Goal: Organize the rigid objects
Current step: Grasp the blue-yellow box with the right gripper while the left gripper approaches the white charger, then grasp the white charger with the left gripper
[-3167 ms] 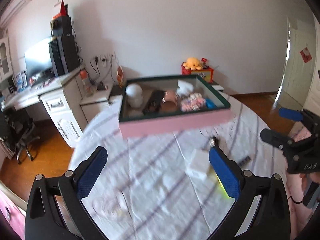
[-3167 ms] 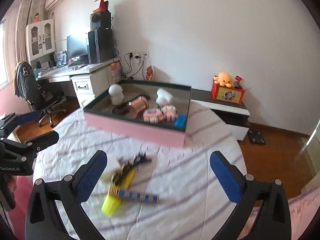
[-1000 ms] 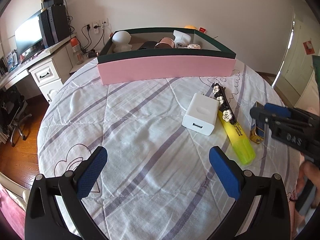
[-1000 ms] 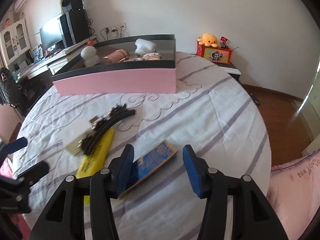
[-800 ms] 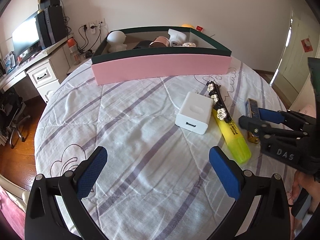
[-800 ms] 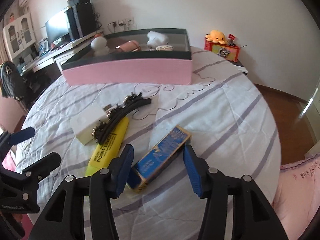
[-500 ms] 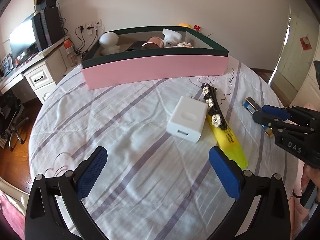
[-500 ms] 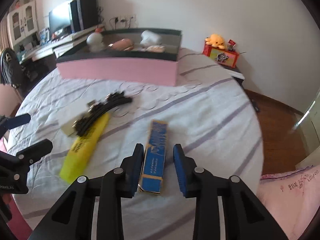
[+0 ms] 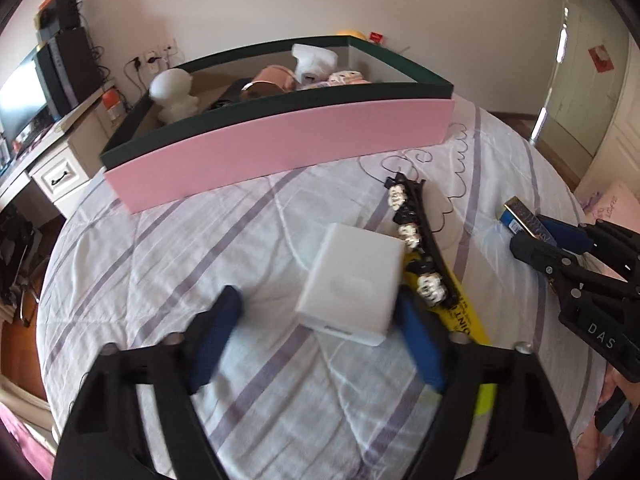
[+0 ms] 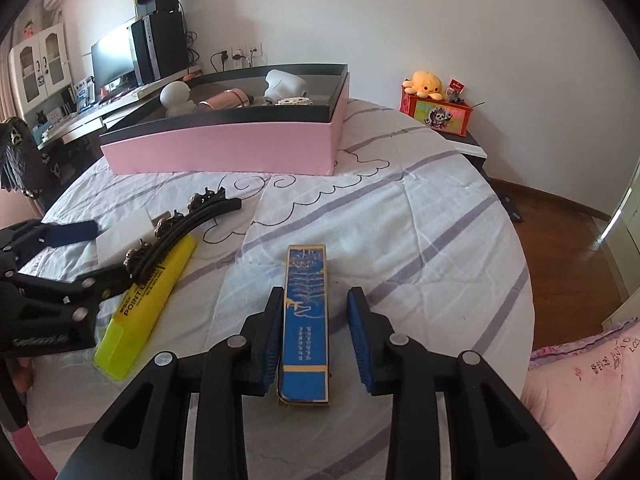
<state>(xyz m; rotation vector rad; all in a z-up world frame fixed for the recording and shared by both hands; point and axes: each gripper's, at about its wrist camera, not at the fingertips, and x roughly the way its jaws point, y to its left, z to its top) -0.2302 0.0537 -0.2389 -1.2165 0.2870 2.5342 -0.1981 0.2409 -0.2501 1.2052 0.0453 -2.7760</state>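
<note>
Left hand-held gripper (image 9: 316,332): angled down, jaws just closing around the white charger (image 9: 352,282), left pad clear of it.
Right hand-held gripper (image 10: 316,332): angled down, jaws narrow around the blue box (image 10: 305,316); right pad apart from it, so not clamped.
Nearby: yellow highlighter (image 10: 148,284) under a black hair clip (image 10: 188,220), at the blue box's ten o'clock.
Far: pink tray (image 10: 224,148), twelve o'clock on the tabletop (image 10: 420,232).
</note>
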